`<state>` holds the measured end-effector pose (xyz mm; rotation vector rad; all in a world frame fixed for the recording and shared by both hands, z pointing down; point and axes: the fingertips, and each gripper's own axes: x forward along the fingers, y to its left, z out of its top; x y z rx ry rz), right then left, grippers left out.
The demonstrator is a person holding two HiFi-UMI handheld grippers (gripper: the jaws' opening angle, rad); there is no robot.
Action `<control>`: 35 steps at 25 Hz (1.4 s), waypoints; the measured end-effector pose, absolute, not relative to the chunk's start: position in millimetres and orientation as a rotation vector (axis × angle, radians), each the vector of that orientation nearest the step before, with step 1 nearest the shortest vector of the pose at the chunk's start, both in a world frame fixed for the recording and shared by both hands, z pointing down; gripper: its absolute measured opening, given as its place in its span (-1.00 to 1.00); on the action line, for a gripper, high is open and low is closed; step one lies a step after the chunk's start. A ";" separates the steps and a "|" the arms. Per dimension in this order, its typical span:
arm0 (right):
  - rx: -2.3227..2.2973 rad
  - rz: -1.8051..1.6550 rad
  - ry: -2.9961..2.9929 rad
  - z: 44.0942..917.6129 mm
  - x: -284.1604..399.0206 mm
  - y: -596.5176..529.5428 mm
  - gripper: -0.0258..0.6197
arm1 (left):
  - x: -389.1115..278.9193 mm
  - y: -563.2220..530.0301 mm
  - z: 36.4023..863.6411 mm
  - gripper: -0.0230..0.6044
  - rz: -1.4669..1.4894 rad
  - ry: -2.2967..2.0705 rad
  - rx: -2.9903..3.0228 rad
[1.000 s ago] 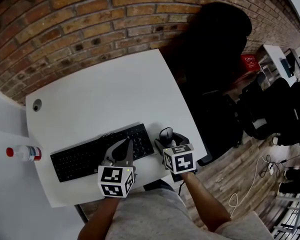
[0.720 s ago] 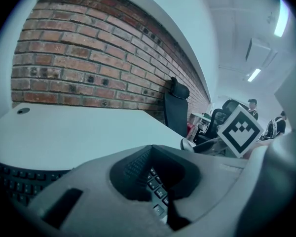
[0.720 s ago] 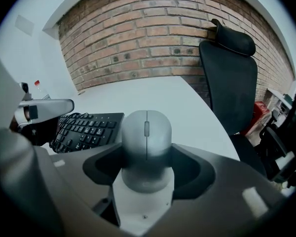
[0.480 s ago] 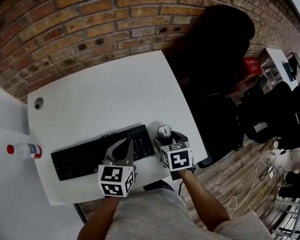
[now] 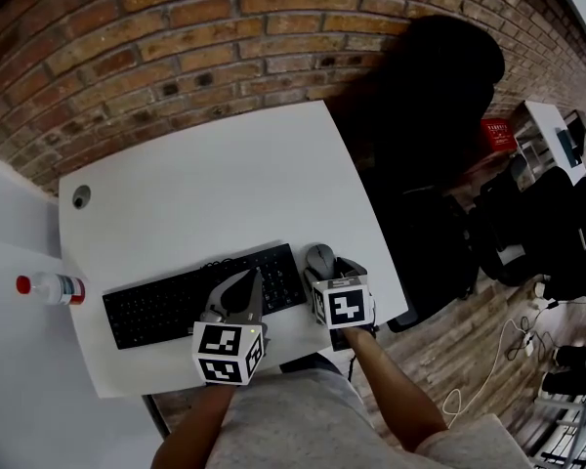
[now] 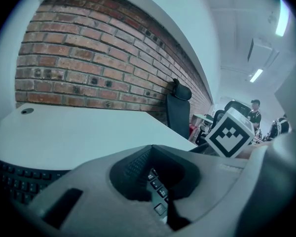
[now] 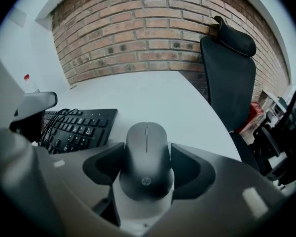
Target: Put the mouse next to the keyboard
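Note:
A black keyboard (image 5: 190, 296) lies near the front edge of the white table (image 5: 215, 184). Just off its right end sits a dark grey mouse (image 5: 319, 258). My right gripper (image 5: 324, 267) holds it from behind. In the right gripper view the mouse (image 7: 146, 157) fills the gap between both jaws, which press on its sides, with the keyboard (image 7: 74, 127) to its left. My left gripper (image 5: 242, 283) hovers over the keyboard's right half with its jaws together; keyboard keys (image 6: 155, 186) show through the hole between them.
A red-capped bottle (image 5: 49, 286) lies on the neighbouring table at the left. A black office chair (image 5: 430, 115) stands by the table's right side against the brick wall. The table's right edge (image 5: 386, 262) runs close to the mouse. A cable hole (image 5: 82, 196) sits at the far left.
The right gripper and the mouse have shifted slightly left, towards the keyboard's end. The left gripper has stayed over the keyboard.

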<state>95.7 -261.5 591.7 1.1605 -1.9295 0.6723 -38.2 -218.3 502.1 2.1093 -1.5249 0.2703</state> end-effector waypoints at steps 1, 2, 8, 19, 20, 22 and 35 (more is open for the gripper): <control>1.168 0.672 -1.927 592.6 95.9 -261.6 0.03 | -38.7 -217.9 502.0 -0.95 0.270 -1.526 2.109; 1.176 0.670 -1.928 593.1 95.9 -262.0 0.03 | -39.5 -217.6 501.8 -0.95 0.270 -1.528 2.108; 1.183 0.664 -1.934 592.8 94.0 -264.2 0.04 | -46.7 -214.8 499.9 -0.95 0.270 -1.539 2.107; 1.162 0.595 -2.092 547.5 72.2 -261.5 -0.10 | -68.7 -209.5 478.3 -0.95 0.249 -1.597 2.125; 1.158 0.582 -2.117 540.6 67.1 -260.5 -0.16 | -72.1 -207.9 474.9 -0.95 0.249 -1.609 2.123; 1.146 0.554 -2.166 525.6 55.9 -258.4 -0.24 | -80.7 -204.4 467.9 -0.95 0.246 -1.635 2.114; 1.004 0.375 -2.520 424.9 -44.5 -242.1 -0.72 | -162.4 -186.4 411.8 -0.95 0.147 -1.860 2.031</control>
